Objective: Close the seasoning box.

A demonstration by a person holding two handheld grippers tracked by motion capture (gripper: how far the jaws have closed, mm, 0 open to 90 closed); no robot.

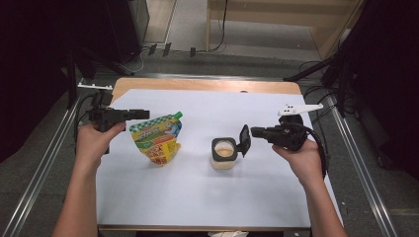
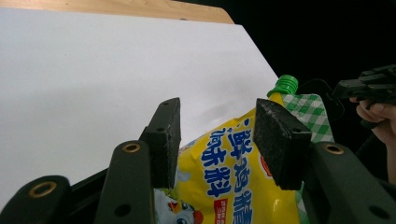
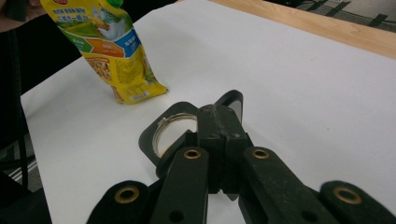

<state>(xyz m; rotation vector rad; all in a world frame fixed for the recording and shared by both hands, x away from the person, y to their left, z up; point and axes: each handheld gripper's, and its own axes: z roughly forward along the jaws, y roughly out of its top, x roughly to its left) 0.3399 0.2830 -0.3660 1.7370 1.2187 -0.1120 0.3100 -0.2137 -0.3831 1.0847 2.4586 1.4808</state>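
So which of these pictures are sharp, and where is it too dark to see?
High view: white sheet evenly lit, surroundings dark. Left gripper view: pouch print sharp, upper right corner black. Right gripper view: the near tool slightly soft, the pouch's small print too fine to read.

The yellow pouch (image 1: 157,140) looks like glossy printed plastic film, creased and catching light, with a ribbed green plastic cap (image 2: 283,86). The desk (image 1: 197,85) shows a pale, smooth wooden edge under a matt white sheet (image 1: 197,187) that looks like paper, while the small jar (image 1: 224,153) has a black plastic collar and flip lid (image 1: 244,139) with a dull sheen. The left gripper (image 2: 219,140) carries rough, grainy black pads on matt black plastic arms with brass-coloured metal rivets, and the right gripper (image 3: 219,128) is of the same make.
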